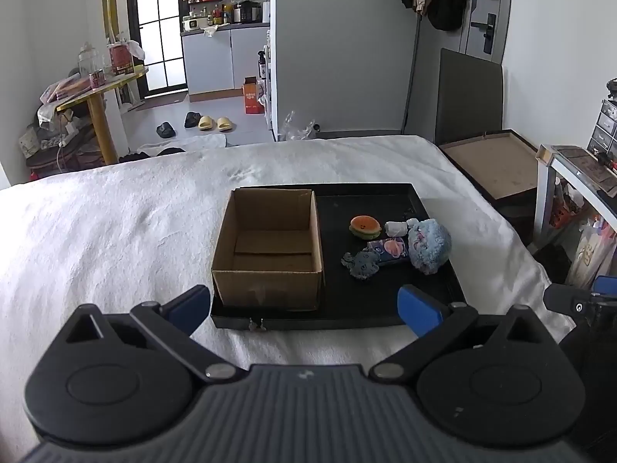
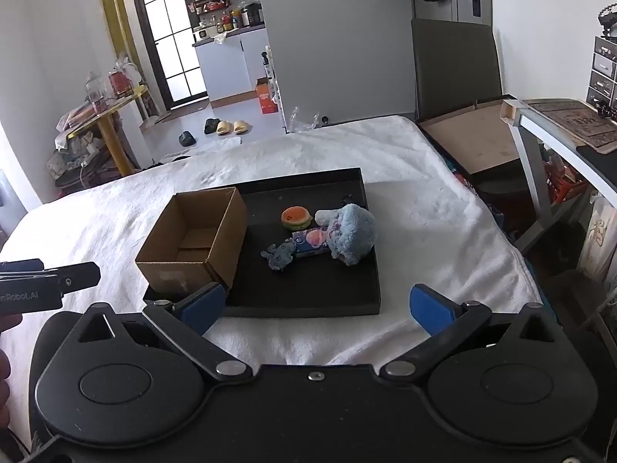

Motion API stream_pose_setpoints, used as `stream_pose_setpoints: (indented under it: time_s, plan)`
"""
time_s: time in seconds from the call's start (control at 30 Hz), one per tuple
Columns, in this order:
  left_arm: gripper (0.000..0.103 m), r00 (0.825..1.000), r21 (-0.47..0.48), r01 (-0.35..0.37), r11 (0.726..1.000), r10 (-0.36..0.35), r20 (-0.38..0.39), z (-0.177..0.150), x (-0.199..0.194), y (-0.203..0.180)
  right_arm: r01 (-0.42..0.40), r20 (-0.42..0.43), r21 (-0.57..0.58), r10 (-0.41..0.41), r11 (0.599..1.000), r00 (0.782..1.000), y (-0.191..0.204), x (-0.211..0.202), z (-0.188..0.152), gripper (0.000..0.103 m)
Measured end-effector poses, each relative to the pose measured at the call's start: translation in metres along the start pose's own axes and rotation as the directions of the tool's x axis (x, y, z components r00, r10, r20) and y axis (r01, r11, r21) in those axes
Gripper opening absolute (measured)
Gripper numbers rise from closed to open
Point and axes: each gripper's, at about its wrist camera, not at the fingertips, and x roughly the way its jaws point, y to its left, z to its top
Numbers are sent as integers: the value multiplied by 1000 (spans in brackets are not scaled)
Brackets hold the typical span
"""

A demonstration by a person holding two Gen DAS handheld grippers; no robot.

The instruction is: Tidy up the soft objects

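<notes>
left gripper (image 1: 304, 310) jaws wide, right gripper (image 2: 318, 308) likewise

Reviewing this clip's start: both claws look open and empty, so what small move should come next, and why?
Probably bring the right claw forward over the blue plush. The box on the tray is empty, all the soft toys still lie beside it, and the plush is the biggest and lies on the right.

Both views are lit evenly by daylight entering through the glazed door (image 1: 160, 34) at the far left, which is blown out to near white. The white bed cover (image 1: 115, 231) is rendered bright, with soft shadows only. Strong fisheye bending is seen at the edges, with dark vignetted corners. Focus is fairly sharp throughout.
</notes>
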Motion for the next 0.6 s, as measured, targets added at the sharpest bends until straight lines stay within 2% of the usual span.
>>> stream_pose_setpoints:
  time_s: [0.6]
  plan:
    - [103,1000,-8,0,1000,0,7,5,-5,4,1,2,-11,-1,1000,1000,3,-2,2,103]
